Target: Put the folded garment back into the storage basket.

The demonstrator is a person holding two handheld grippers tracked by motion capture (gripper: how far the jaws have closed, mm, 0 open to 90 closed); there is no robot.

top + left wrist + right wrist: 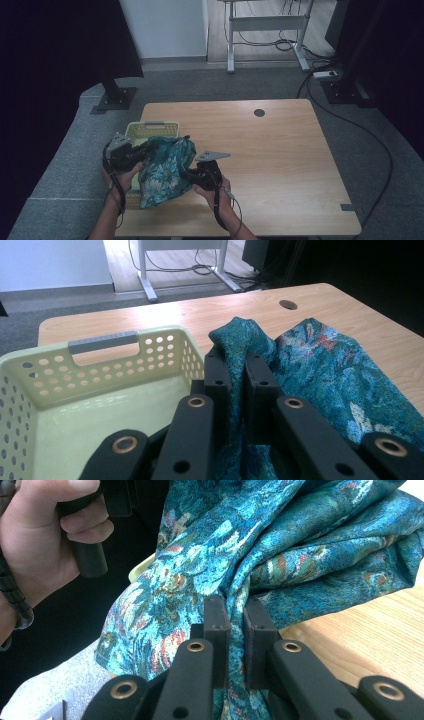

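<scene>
Holding teal cloth up between both tools, beside the basket

Looking down from the high view, we see the left tool (142, 152) and right tool (186, 175) both gripping one teal floral cloth (165, 167), lifted at the table's (280, 150) near left corner, with its lower end hanging toward the near edge. The left gripper view adds what the high view lacks: jaws pinched together on a fold of the cloth (320, 370), and the pale green perforated basket (30, 390) just beside it, its inside bare, grey handle on the far wall. In the right gripper view, jaws are clamped on a bunched fold of the cloth (280, 545), and the other hand (40, 545) shows close by. Cloth is crumpled, blue-green with red and white flecks. In the high view it covers part of the basket (150, 129). Cables lie on the floor beyond the table.
</scene>
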